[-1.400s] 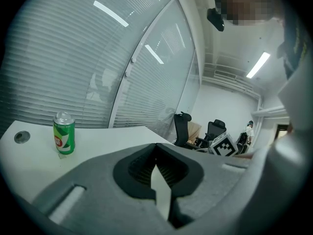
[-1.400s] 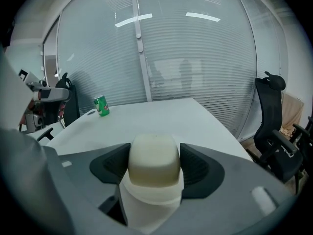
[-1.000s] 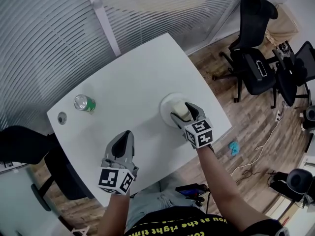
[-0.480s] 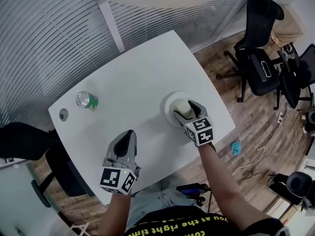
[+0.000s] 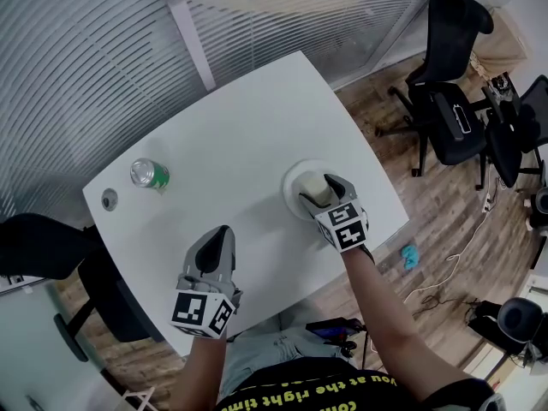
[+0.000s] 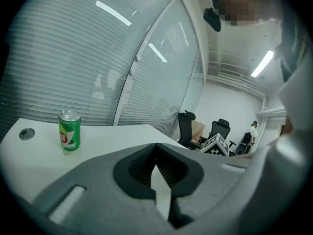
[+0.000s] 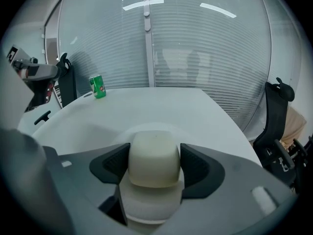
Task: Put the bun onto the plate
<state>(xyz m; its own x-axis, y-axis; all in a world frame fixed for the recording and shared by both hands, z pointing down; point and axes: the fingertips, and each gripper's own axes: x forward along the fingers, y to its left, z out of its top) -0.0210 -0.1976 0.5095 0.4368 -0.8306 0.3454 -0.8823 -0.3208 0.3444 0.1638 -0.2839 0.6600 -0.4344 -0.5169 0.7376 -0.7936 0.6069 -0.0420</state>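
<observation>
A pale cream bun (image 5: 318,193) (image 7: 154,158) sits between the jaws of my right gripper (image 5: 320,189) (image 7: 154,166), which is shut on its two sides. The bun is right over the round white plate (image 5: 294,176) (image 7: 145,207) near the table's right edge; I cannot tell whether it touches the plate. My left gripper (image 5: 219,235) (image 6: 157,174) hovers low over the table's front edge, left of the plate, shut and with nothing in it.
A green drink can (image 5: 149,175) (image 6: 69,130) (image 7: 98,86) stands at the far left of the white table (image 5: 231,127), beside a round cable hole (image 5: 109,200). Black office chairs (image 5: 445,101) stand on the wooden floor to the right. Window blinds run behind the table.
My right gripper, still holding the bun, has shifted a little over the plate. The left gripper has stayed where it was.
</observation>
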